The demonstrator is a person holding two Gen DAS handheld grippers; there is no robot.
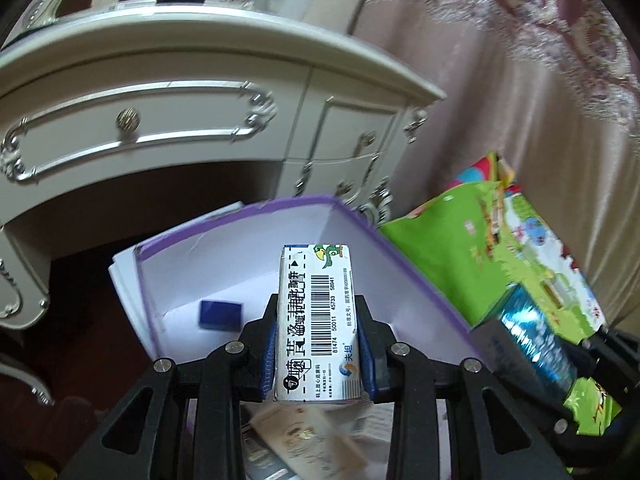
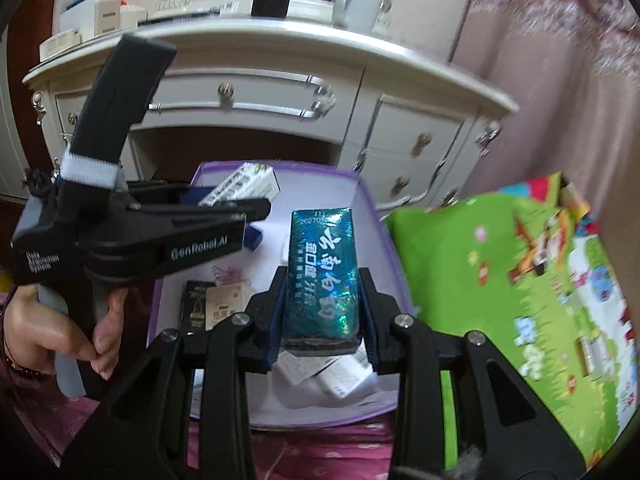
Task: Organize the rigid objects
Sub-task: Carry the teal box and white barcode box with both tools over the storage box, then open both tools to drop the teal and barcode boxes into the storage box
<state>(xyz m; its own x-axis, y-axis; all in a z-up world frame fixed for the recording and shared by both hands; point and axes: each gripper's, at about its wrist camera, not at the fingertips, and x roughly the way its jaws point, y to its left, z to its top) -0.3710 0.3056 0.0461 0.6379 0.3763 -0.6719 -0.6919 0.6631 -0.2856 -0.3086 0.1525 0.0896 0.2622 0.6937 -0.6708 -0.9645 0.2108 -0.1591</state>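
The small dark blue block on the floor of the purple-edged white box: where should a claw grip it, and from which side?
Probably grip the small dark blue block across its two short flat sides, coming straight down from above. It lies flat on the purple-edged white box floor with bare floor around it.

Both wrist cameras look forward and down along their fingers, close over the purple-edged box — shared by both, as are the white dresser and green play mat, somewhat blurred.

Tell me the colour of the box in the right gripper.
Shiny teal box, clearest in the right wrist view.
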